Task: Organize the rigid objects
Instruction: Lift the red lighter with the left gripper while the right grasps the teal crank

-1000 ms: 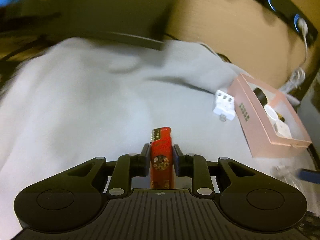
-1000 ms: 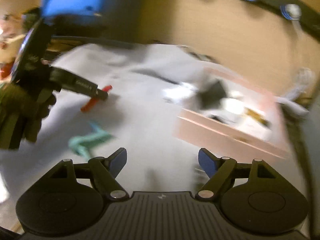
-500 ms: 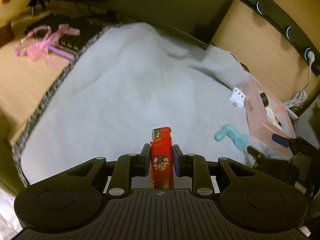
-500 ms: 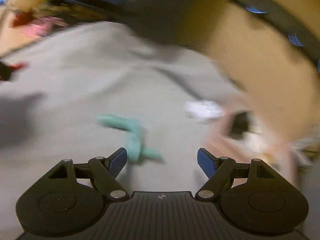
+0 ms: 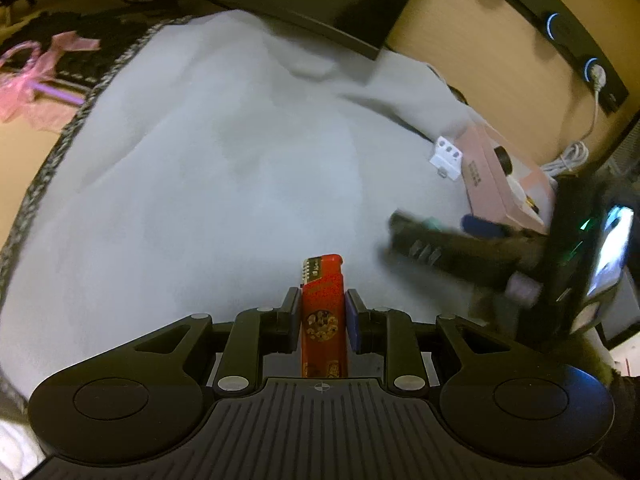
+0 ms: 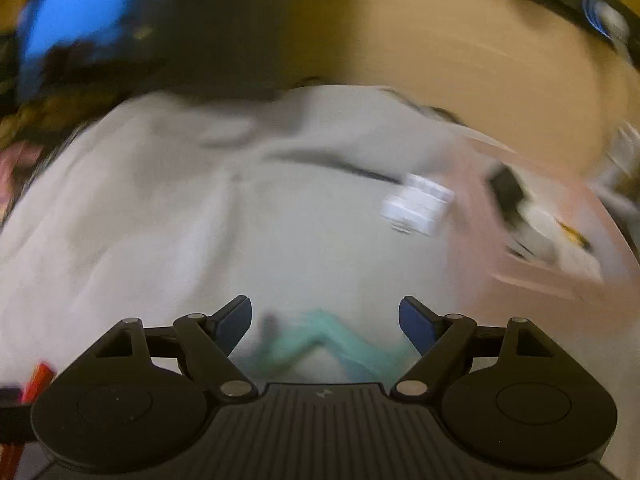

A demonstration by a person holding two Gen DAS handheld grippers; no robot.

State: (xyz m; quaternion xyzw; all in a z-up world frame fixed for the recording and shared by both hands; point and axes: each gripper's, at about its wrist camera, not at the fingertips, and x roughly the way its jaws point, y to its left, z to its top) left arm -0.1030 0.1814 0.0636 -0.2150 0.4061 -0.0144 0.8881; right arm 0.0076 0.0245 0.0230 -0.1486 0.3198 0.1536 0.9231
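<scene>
Two grippers are being held over a grey cloth (image 5: 224,184) that is covering the table. A red lighter (image 5: 323,312) is being clamped upright between the closed jaws of the left gripper (image 5: 323,312), its metal top standing clear above the pads. The jaws of the right gripper (image 6: 325,320) are being opened wide, and a teal piece (image 6: 320,340) is lying on the cloth between them, untouched by either blue pad; its outline is being blurred by motion. Ahead and to the right of the right jaws, a white block (image 6: 418,208) is resting on the cloth just beside a pink box (image 6: 532,280), in which several small things are being kept. In the left view, the right gripper (image 5: 452,236) is being seen as a dark blur to the right of the lighter, near the box (image 5: 492,176).
</scene>
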